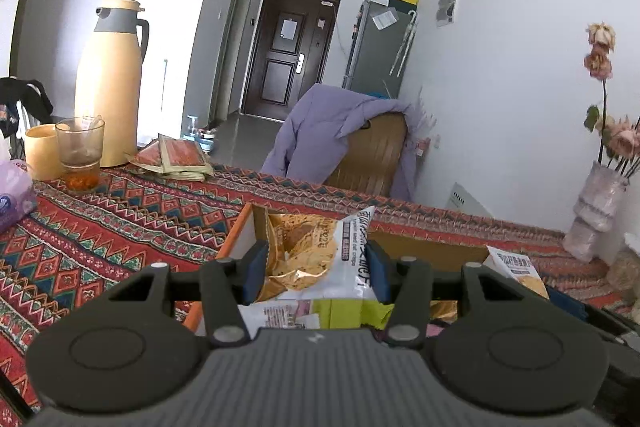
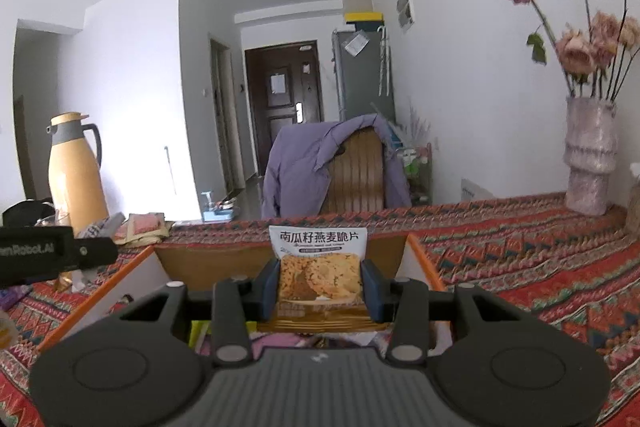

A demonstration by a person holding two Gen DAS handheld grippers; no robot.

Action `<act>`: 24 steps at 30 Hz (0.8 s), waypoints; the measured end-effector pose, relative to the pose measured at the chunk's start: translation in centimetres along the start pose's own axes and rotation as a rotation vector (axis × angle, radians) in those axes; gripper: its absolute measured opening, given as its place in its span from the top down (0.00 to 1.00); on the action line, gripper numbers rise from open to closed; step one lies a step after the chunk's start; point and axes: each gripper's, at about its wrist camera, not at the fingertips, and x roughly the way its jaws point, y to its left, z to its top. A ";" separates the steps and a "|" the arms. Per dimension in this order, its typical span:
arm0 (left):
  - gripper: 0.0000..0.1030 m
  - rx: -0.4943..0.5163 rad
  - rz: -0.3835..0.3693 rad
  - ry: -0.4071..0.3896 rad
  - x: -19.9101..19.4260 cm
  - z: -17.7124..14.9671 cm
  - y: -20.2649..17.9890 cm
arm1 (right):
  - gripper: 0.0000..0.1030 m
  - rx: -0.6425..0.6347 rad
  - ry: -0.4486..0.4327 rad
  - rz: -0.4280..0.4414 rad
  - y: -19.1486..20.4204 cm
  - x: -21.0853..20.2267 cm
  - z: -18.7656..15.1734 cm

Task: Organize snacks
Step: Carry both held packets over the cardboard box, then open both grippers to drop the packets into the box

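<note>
Far left of the left wrist view: yellow thermos (image 1: 110,83), glass of tea (image 1: 80,155), patterned tablecloth (image 1: 100,227).

Centre of that view: left gripper (image 1: 316,267) closed on a crumpled crisp packet (image 1: 316,255), blue pads pressing it from both sides. Packet stands roughly upright, long axis running up and away from the claw, top corner tilted toward the upper right. It hangs over the open cardboard box (image 1: 240,227) with the orange rim; more packets lie in the box below (contents mostly hidden by the gripper body).

Lower right of that view: second packet (image 1: 516,267), the one the other claw has.

Right wrist view, centre: right gripper (image 2: 320,283) clamped on that flat oat crisp packet (image 2: 318,267), upright, printed face toward the camera, also over the box (image 2: 420,255). Left tool shows at the left edge.

Judgement: both packets sit directly ahead of their claws, above the box; next move is downward. Neither hand looks clearly nearer. Vase of dried roses (image 2: 590,155) stands far right, well apart.
</note>
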 end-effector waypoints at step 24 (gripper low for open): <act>0.00 -0.032 0.037 -0.072 -0.6 -1.0 1.1 | 0.00 0.033 0.021 -0.016 -1.3 0.1 -0.7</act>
